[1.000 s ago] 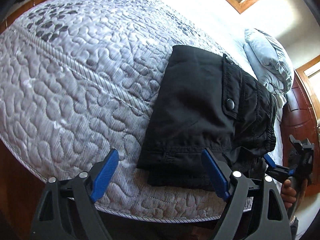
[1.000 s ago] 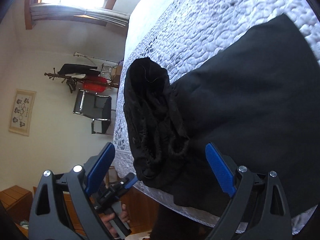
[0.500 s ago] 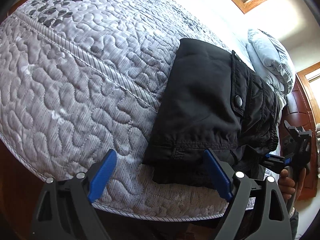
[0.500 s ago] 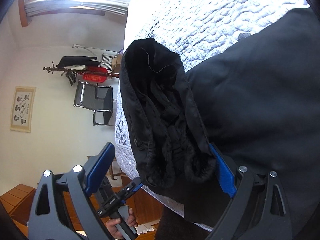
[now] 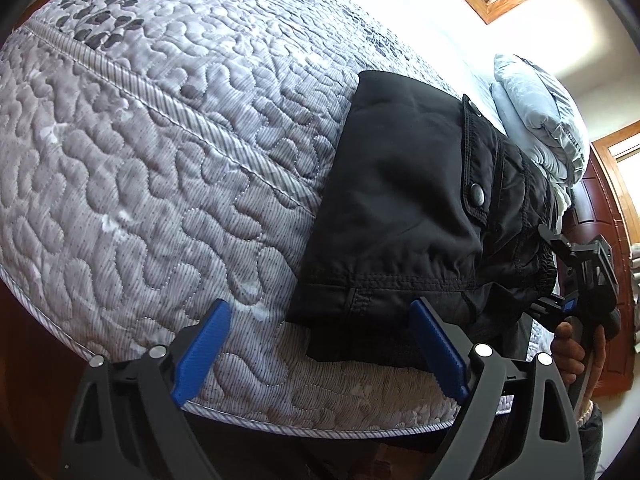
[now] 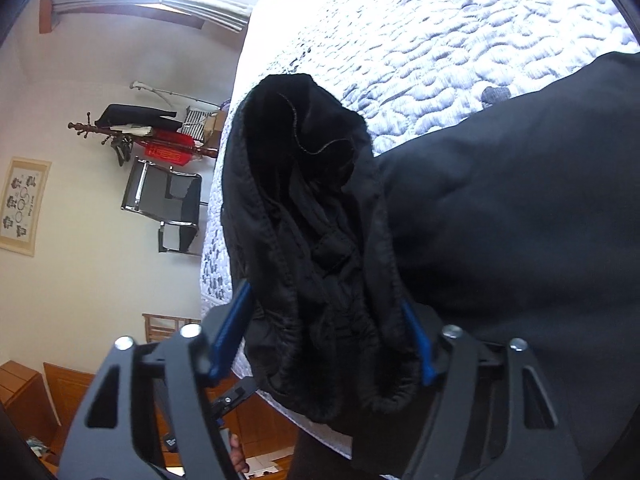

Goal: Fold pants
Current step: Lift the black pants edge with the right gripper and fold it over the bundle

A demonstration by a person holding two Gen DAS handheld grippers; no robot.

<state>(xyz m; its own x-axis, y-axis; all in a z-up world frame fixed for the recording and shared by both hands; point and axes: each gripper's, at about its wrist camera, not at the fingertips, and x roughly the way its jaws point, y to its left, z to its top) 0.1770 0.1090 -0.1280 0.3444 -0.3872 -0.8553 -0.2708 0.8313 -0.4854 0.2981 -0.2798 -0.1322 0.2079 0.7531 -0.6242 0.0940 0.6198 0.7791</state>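
Now black pants seen folded at mattress edge, near pillow. Left gripper held wide, nothing gripped, one fingertip over hem. Right gripper narrowed around bunched waistband; firm pinch cannot be told.

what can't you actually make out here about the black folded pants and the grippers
- Right wrist view: whether the right gripper pinches the black folded pants; bunched waistband hides its pads.
- Left wrist view: the pants' underlayers, covered by the top fold.
- Left gripper: open, holding nothing.
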